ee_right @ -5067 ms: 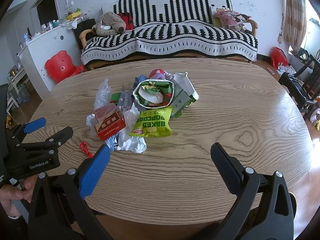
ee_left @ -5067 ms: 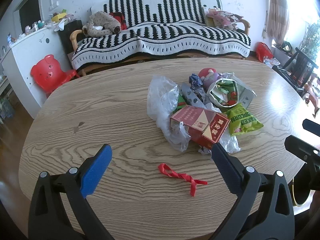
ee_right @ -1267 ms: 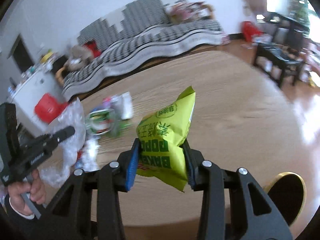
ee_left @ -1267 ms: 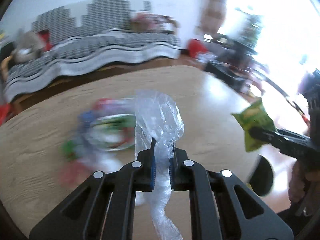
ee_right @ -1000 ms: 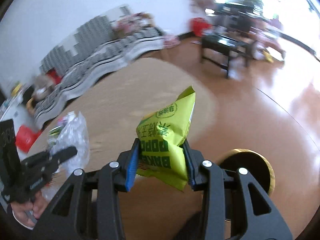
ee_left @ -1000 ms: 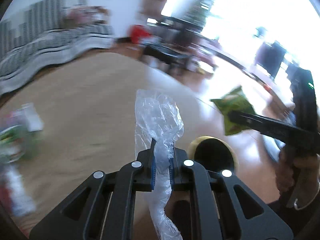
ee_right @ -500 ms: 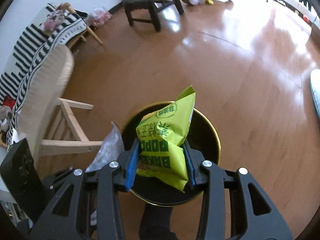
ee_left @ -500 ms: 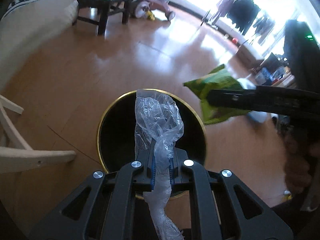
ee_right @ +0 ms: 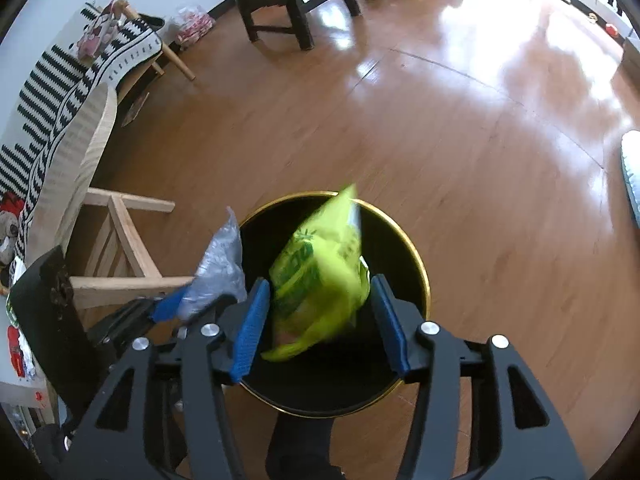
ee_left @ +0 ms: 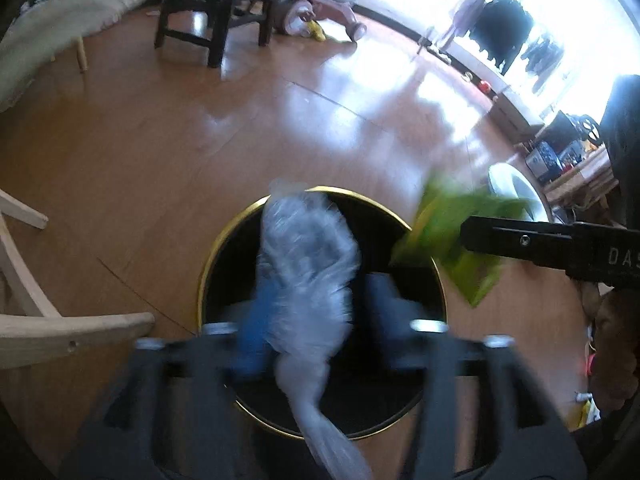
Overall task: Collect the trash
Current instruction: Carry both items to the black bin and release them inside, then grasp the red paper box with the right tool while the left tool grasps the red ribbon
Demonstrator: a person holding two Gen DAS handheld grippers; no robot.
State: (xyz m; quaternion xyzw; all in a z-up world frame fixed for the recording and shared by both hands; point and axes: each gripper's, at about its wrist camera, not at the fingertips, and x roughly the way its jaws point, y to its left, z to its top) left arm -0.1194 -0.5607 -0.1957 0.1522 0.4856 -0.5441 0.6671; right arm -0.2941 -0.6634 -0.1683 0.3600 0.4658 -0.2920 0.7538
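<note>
A black trash bin with a gold rim (ee_left: 208, 264) (ee_right: 420, 264) stands on the wooden floor below both grippers. My left gripper (ee_left: 320, 320) is open over the bin, with the clear plastic bag (ee_left: 308, 264) blurred and loose between its jaws. It also shows in the right wrist view (ee_right: 220, 272). My right gripper (ee_right: 320, 320) is open above the bin, and the green popcorn bag (ee_right: 320, 272) is blurred between its spread jaws, free of the pads. The popcorn bag also shows in the left wrist view (ee_left: 452, 224).
A wooden chair (ee_right: 120, 240) stands just left of the bin. A dark stool (ee_right: 296, 4) and a pink ride-on toy (ee_left: 316, 4) stand farther off on the floor. A striped sofa (ee_right: 60, 76) is at the far left.
Both grippers have opened over the bin. The plastic bag and the popcorn bag have come loose from the pads and are blurred in motion.
</note>
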